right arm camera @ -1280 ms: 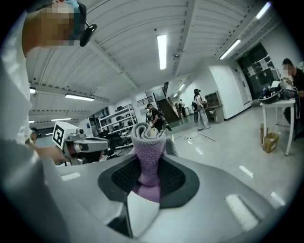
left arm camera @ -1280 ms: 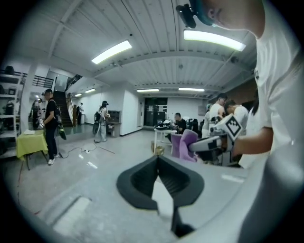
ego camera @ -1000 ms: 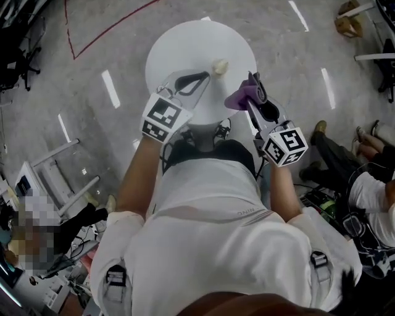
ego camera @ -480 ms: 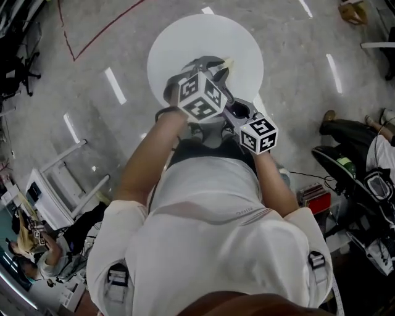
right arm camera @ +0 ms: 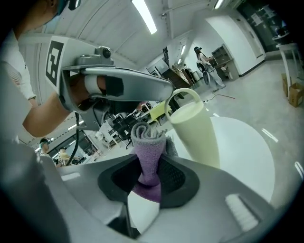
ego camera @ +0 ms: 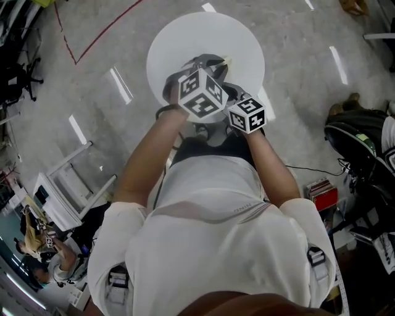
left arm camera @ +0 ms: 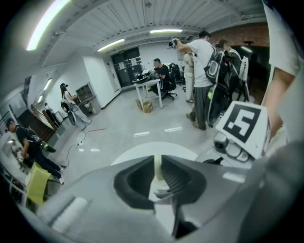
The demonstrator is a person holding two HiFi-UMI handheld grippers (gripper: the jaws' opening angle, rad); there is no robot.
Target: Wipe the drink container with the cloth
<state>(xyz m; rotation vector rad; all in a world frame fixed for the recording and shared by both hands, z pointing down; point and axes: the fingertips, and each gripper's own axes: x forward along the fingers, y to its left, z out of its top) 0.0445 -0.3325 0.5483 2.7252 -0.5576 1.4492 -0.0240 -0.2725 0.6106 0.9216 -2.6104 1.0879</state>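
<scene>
Right gripper view, one cloth [right arm camera: 148, 156] (one container [right arm camera: 195, 135])

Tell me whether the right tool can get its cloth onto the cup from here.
Probably yes. The right tool grips the cloth just beside the cup. The cup's near wall is bare, and nothing stands between them.

Open workshop rm: glossy grey concrete floor [ego camera: 92, 55] w/ a red line [ego camera: 102, 38] and reflected light streaks [ego camera: 120, 85], round white table [ego camera: 179, 37] at centre, white metal rack [ego camera: 68, 185] lower left. At room level: white walls [left arm camera: 95, 71], ribbed white ceiling [left arm camera: 156, 14] w/ lit strip lights [left arm camera: 113, 44], dark glazed doors [left arm camera: 126, 60] at far end, white desk [left arm camera: 148, 85] in front of them, cardboard box [left arm camera: 145, 106] beside it, several ppl [left arm camera: 202, 71] standing or seated around.
</scene>
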